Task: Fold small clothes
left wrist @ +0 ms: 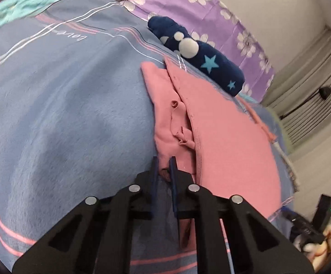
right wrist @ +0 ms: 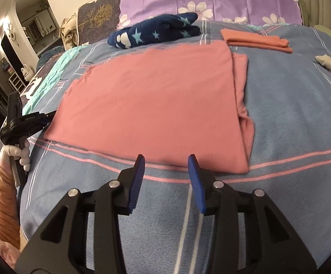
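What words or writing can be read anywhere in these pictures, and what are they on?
"love": cursive script on the blue striped bedsheet, seen upside down in the left wrist view.
Small white lettering on the black left gripper, in the right wrist view: too small and blurred to read.
Nothing readable on the pink garment or the navy star-print garment.

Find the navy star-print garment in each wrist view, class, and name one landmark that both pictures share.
Left wrist view: the navy star-print garment lies upper centre-right, just beyond the pink garment.
Right wrist view: it lies top centre, slightly left, beyond the pink garment's far edge.
Shared landmark: the purple flowered pillow behind it.
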Demonstrator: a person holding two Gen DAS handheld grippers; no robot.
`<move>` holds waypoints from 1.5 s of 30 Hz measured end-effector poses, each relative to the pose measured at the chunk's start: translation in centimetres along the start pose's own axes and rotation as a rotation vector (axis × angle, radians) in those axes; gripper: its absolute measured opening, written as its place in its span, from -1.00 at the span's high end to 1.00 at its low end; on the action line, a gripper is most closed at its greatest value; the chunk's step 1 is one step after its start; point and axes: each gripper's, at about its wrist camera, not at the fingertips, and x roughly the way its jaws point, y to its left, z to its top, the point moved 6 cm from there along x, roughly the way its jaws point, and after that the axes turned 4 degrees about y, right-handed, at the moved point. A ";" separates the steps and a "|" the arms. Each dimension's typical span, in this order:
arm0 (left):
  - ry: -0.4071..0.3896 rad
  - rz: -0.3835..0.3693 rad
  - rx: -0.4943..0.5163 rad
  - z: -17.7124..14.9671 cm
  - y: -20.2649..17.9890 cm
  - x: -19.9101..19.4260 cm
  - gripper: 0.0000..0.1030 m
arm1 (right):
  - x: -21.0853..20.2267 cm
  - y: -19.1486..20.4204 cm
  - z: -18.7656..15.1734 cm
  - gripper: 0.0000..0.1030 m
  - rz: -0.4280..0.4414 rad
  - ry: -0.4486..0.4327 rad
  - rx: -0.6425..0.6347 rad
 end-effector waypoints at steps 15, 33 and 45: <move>-0.051 0.168 0.159 -1.3 -1.6 -1.2 0.74 | 0.2 5.3 0.7 -0.25 -0.114 -0.065 -0.202; -0.080 0.172 0.181 -1.7 -1.9 -1.9 0.53 | 5.4 20.0 1.0 -0.11 -0.109 -0.058 -0.669; -0.107 -0.046 -0.032 -1.1 1.2 -2.6 0.48 | 9.1 25.8 0.9 -0.16 -0.066 0.000 -0.793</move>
